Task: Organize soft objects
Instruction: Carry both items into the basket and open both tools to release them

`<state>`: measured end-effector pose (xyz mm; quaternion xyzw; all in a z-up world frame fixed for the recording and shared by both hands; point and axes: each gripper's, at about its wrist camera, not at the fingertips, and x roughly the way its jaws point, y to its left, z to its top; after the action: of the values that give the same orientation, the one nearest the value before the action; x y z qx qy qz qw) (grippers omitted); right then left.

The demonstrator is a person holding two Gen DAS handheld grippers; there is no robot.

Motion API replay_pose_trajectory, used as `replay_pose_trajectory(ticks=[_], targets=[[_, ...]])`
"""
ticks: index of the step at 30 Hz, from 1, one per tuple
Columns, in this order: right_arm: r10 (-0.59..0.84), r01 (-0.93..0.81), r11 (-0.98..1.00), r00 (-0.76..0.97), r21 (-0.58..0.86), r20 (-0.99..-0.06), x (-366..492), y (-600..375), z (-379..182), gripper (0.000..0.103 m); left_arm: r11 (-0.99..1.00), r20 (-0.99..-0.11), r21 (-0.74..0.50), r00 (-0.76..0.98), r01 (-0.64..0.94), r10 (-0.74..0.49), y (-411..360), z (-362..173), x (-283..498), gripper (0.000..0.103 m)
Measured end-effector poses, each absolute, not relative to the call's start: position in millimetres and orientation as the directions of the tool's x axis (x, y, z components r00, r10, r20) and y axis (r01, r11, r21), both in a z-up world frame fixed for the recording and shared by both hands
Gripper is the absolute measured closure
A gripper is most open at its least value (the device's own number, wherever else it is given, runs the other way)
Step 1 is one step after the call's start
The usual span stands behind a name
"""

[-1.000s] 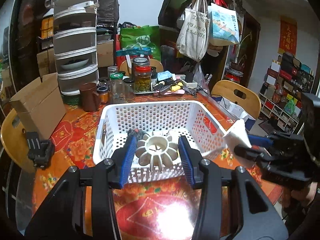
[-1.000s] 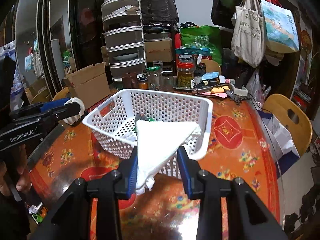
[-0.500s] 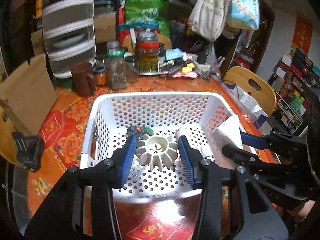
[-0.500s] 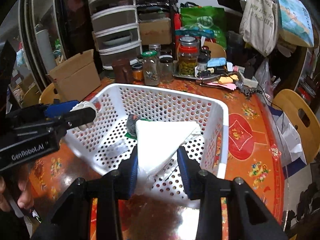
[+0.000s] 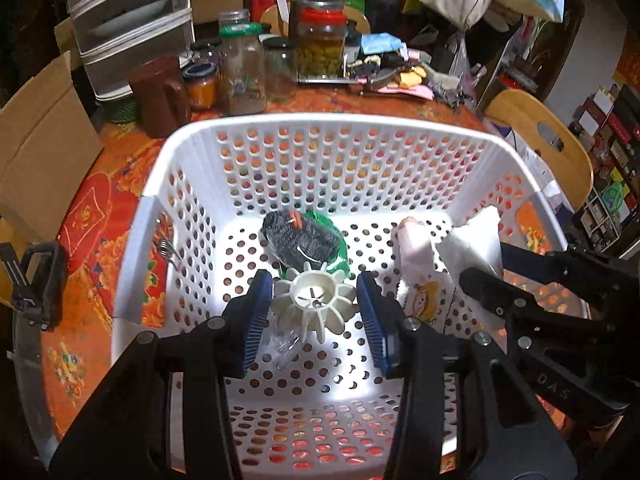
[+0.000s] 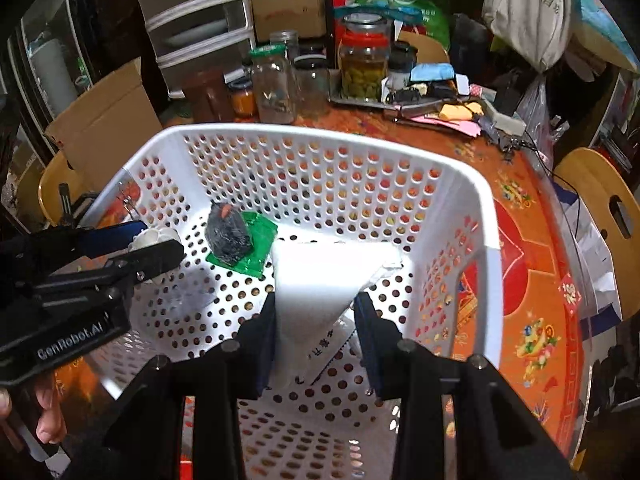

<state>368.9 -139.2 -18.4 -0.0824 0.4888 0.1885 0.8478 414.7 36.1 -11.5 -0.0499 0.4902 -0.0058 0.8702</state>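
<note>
The left gripper point(image 5: 316, 304) stands partly closed, its blue pads on either flank of a white ribbed, flower-shaped piece point(image 5: 314, 300), which it carries low over the floor of the white perforated basket point(image 5: 332, 136). The right gripper point(image 6: 316, 320) is likewise partly closed, pinching a white folded packet point(image 6: 320, 280) that fans out wide above the pads, with printed characters on its lower corner; it too hangs inside the basket, near the right wall. Already lying on the basket floor is a dark knitted bundle point(image 5: 300, 240) on a green wrapper point(image 6: 256, 252), and the left view shows a small printed pouch point(image 5: 416, 264) close to the right gripper's fingers. Risks noted: both tools are working in the same basket, near each other, and a careless release could bring their arms into contact. The ribbed piece hangs just beside the dark bundle; dropped from here it may land on it and roll. The packet is held only by its narrow end, so it may slip or unfold early. Whether either carried item touches the floor yet cannot be told. Jars point(image 5: 320, 44) crowd the table point(image 6: 532, 280) just behind the basket; a shove against the far wall could disturb them.
</note>
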Motion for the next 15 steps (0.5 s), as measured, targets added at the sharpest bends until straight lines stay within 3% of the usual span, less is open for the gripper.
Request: replay_pose_trajectory(ticks=[11, 15], targets=[[0.221, -0.428, 0.903, 0.406, 0.03, -0.887, 370.6, -125.1, -32.8, 0.067, 0.995, -0.876, -0.091, 0.478, -0.03, -0.066, 30.1, -25.0, 419.5, 0.061], [0.24, -0.434, 0.9, 0.404, 0.046, -0.883, 368.3, -125.1, -32.3, 0.062, 0.993, -0.878, -0.111, 0.472, -0.038, -0.08, 34.6, -27.5, 419.0, 0.061]])
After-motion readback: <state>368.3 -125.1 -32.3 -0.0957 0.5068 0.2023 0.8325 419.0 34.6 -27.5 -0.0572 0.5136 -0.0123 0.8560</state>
